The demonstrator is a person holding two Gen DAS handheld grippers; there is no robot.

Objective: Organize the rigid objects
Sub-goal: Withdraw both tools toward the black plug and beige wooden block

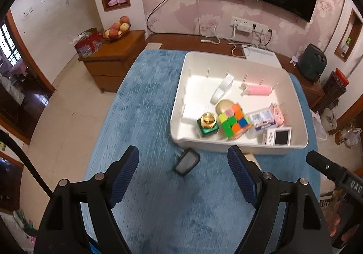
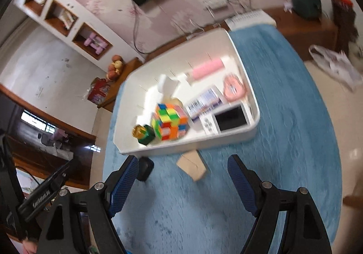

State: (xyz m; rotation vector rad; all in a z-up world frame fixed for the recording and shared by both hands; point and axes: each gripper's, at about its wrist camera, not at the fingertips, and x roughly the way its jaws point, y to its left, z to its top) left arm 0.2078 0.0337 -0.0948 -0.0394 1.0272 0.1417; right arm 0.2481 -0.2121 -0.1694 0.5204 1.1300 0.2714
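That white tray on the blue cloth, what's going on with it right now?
Someone is tidying small items into the white tray. It already holds a puzzle cube, a green bottle, a pink roller and a small white camera. A black charger and a tan box lie on the blue cloth in front of it. The left tool and the right tool are both open and empty.

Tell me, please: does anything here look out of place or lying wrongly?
Yes. A black plug adapter and a tan box lie on the blue cloth, outside the white tray that holds the other items. Inside, the Rubik's cube sits tilted.
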